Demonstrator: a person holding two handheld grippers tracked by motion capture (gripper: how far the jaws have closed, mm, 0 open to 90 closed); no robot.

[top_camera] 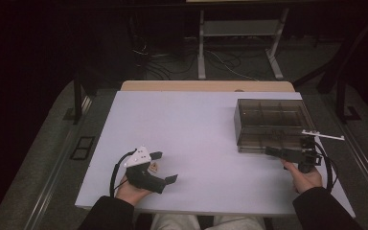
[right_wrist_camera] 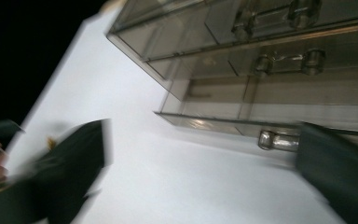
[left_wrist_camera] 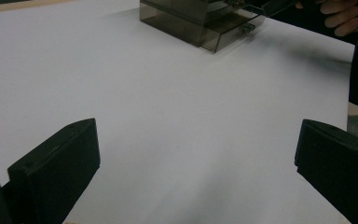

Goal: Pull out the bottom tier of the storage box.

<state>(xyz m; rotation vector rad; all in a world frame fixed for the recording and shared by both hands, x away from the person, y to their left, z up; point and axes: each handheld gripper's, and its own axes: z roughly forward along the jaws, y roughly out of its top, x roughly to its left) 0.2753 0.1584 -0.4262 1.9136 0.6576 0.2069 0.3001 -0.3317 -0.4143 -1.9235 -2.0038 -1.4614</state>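
Note:
A smoky see-through drawer box [top_camera: 273,120] stands at the right of the white table [top_camera: 191,129]. Its lowest drawer [left_wrist_camera: 228,32] is pulled partway out. My right gripper [top_camera: 278,149] is held at the box's front, open. In the right gripper view the box [right_wrist_camera: 261,70] is close ahead, and the lowest drawer's metal handle [right_wrist_camera: 277,140] lies just beside one jaw of the right gripper [right_wrist_camera: 205,168], with no pad pressing on it. My left gripper [top_camera: 165,166] rests near the table's front left, open. Only bare table lies between the jaws of the left gripper [left_wrist_camera: 196,154].
A wooden strip [top_camera: 206,86] runs along the table's far edge. Beyond it are white desk legs [top_camera: 201,48] and loose cables [top_camera: 220,62] on the dark floor. The person's right hand [left_wrist_camera: 345,14] is at the top right in the left gripper view.

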